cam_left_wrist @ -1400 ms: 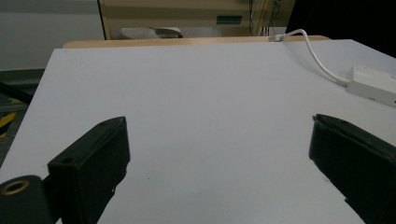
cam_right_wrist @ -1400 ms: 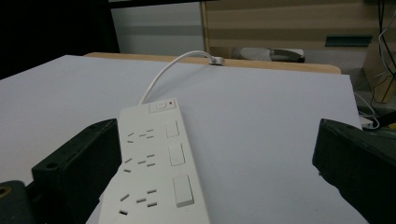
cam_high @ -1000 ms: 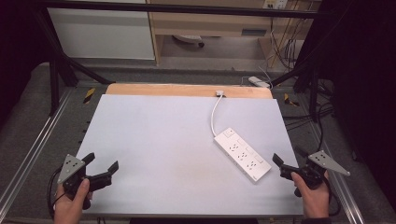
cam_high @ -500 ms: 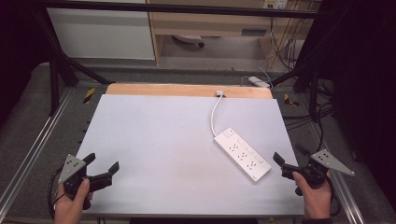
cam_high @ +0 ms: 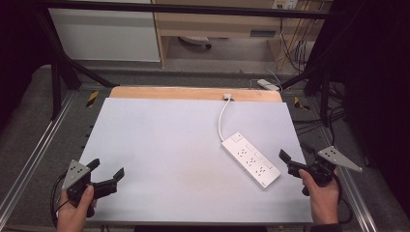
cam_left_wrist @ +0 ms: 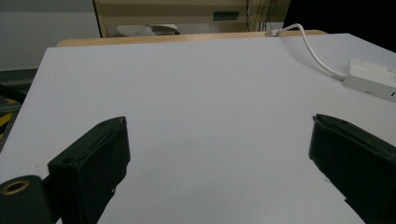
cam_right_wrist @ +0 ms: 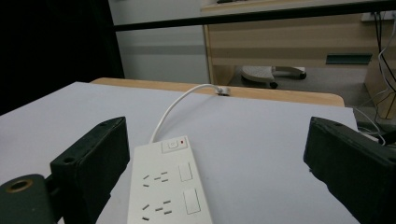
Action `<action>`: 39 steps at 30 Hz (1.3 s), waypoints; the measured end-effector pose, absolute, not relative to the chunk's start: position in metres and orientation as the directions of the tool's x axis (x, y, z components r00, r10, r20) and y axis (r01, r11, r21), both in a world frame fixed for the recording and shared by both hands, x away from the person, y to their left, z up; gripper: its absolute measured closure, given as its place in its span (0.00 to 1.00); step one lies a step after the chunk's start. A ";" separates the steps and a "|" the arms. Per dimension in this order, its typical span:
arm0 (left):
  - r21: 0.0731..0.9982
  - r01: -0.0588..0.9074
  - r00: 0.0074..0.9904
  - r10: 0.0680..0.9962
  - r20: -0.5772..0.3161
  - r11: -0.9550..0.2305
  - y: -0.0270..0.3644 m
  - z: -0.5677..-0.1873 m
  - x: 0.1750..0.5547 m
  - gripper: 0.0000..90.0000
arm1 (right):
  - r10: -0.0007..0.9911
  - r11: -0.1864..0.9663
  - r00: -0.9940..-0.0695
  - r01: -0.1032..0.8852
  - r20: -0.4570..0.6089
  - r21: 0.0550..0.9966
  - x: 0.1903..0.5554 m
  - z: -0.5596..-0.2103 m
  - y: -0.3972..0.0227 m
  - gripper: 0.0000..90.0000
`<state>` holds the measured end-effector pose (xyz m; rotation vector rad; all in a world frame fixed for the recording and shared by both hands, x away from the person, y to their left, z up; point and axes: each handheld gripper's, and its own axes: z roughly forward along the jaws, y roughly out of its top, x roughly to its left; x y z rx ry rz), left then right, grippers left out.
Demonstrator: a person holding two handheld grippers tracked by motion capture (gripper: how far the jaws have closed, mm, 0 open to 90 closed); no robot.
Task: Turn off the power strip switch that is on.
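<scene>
Right tool, jaws spread and empty, sits nearest the power strip, whose long axis runs ten-to-four on the bench.

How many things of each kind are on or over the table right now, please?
Power strips: 1, white, with its white cable.
Grippers: 2, black, left gripper and right gripper, both open and empty.
Total: 3.

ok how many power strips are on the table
1. The white power strip lies on the right half of the table, near the right gripper, its cord running to the far edge.
</scene>
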<state>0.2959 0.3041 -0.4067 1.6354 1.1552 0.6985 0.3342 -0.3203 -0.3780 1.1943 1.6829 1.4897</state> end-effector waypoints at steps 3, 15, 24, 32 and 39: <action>0.931 0.357 0.382 0.921 -0.075 -0.072 0.304 -0.407 0.296 0.06 | 0.894 -0.016 -0.432 0.241 0.122 0.970 0.337 -0.378 -0.315 0.12; 0.931 0.360 0.381 0.921 -0.079 -0.069 0.305 -0.407 0.296 0.06 | 0.888 0.031 -0.451 0.255 0.090 0.967 0.346 -0.375 -0.302 0.40; 0.931 0.358 0.381 0.921 -0.078 -0.069 0.305 -0.407 0.296 0.06 | 0.875 0.106 -0.482 0.291 0.050 0.951 0.355 -0.379 -0.289 0.68; 0.931 0.357 0.383 0.920 -0.079 -0.069 0.305 -0.406 0.295 0.06 | 0.850 0.172 -0.526 0.352 0.042 0.920 0.360 -0.386 -0.285 0.95; 0.932 0.356 0.381 0.922 -0.076 -0.070 0.305 -0.406 0.295 0.06 | 0.840 0.219 -0.541 0.414 0.046 0.883 0.365 -0.394 -0.280 1.00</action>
